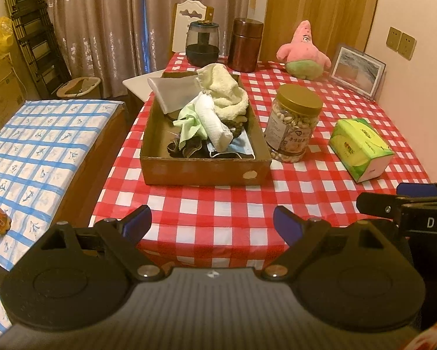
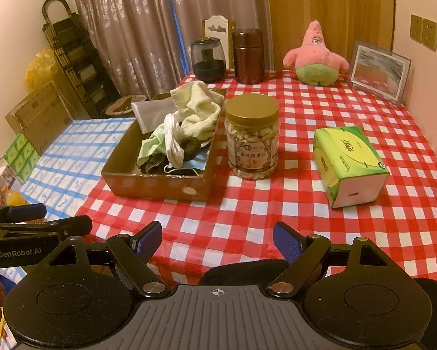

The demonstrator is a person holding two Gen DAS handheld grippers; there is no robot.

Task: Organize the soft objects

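A shallow cardboard box (image 1: 200, 172) (image 2: 157, 188) sits on the red checked table. It holds a cream towel (image 1: 227, 93) (image 2: 198, 108), a rolled white cloth (image 1: 212, 122) (image 2: 173, 143), a light green cloth (image 1: 187, 124) (image 2: 151, 145), a blue face mask (image 1: 241, 148) (image 2: 199, 160) and dark items. A pink starfish plush (image 1: 303, 52) (image 2: 316, 55) sits at the far edge. My left gripper (image 1: 212, 227) is open and empty at the table's near edge. My right gripper (image 2: 217, 240) is open and empty beside it.
A jar of nuts (image 1: 294, 125) (image 2: 252, 135) stands right of the box. A green tissue pack (image 1: 361, 148) (image 2: 349, 163) lies further right. A dark glass jar (image 1: 202, 43), a brown canister (image 1: 244, 43) and a photo frame (image 1: 357, 70) stand at the back. A blue checked surface (image 1: 34, 157) is left.
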